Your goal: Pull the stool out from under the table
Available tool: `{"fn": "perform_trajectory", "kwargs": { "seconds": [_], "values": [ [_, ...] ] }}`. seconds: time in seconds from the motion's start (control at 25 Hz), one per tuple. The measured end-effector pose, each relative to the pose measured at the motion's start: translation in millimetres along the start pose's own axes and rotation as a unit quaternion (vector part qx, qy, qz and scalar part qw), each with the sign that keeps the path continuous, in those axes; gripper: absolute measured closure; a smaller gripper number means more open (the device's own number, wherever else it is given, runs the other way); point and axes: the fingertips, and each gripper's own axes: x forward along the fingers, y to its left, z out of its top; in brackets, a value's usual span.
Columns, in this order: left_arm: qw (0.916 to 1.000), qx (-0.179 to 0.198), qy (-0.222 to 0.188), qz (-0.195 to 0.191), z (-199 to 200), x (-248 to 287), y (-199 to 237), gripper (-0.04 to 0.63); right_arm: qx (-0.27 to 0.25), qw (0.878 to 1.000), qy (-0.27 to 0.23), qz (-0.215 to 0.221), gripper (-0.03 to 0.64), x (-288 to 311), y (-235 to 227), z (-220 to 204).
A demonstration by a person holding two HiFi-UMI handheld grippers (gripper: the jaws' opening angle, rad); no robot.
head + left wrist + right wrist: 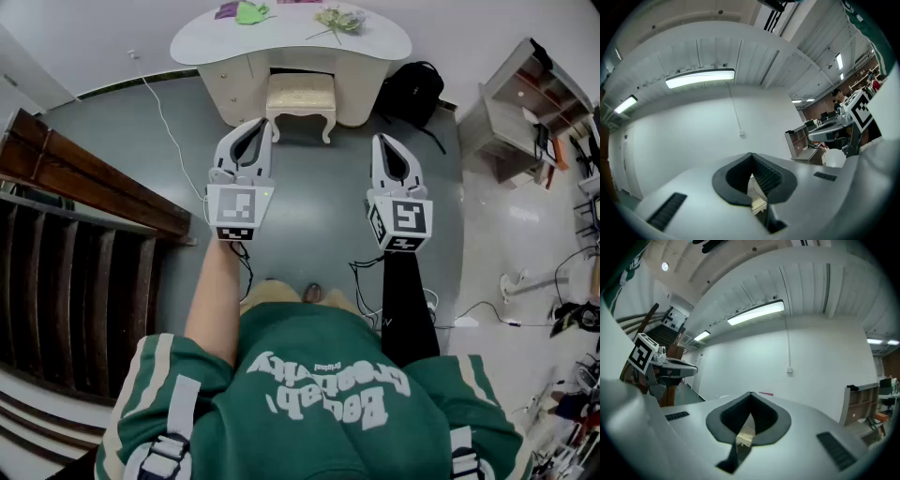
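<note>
A cream stool (300, 97) with a padded seat and curved legs stands tucked partly under the white dressing table (375, 42) at the top of the head view. My left gripper (266, 123) is held out in front of me, shut and empty, its tips just short of the stool's left front corner. My right gripper (379, 140) is also shut and empty, to the right of the stool and a little further back. In the left gripper view the jaws of the left gripper (751, 155) meet, and so do those of the right gripper (750, 394) in its own view. Both cameras look up at the white wall.
A dark wooden stair rail (89, 187) runs along the left. A black backpack (412, 90) leans against the table's right side, with a low shelf unit (520, 108) further right. A white cable (165, 122) crosses the grey floor, and more cables (487, 309) lie at right.
</note>
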Motion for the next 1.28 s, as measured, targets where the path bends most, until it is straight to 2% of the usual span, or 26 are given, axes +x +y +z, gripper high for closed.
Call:
{"fn": "perform_trajectory", "kwargs": {
  "seconds": [0.32, 0.48, 0.72, 0.88, 1.08, 1.28],
  "values": [
    [0.9998, -0.011, -0.009, 0.014, 6.3, -1.0, 5.2, 0.58, -0.001, 1.0, -0.004, -0.003, 0.609, -1.2, -7.6, 4.0],
    [0.9999, -0.003, -0.012, 0.01, 8.0, -5.9, 10.0, 0.58, -0.005, 1.0, -0.007, 0.006, 0.609, -2.9, -0.3, 6.9],
    [0.9996, -0.017, -0.019, 0.008, 8.0, -13.7, 25.4, 0.58, -0.007, 1.0, -0.006, 0.007, 0.609, -3.0, 18.0, 11.9],
    [0.9996, -0.019, -0.021, -0.004, 7.7, -23.4, 33.2, 0.58, -0.02, 1.0, 0.004, -0.008, 0.609, -5.7, 30.8, 17.1],
    [0.9995, -0.021, -0.021, -0.014, 6.8, -32.9, 51.3, 0.58, -0.009, 0.999, 0.005, -0.031, 0.609, -2.2, 45.0, 23.3],
    [0.9993, -0.032, -0.015, -0.011, -6.7, -43.2, 68.8, 0.58, -0.028, 0.998, 0.011, -0.058, 0.607, 3.6, 59.7, 18.8]
  ]
}}
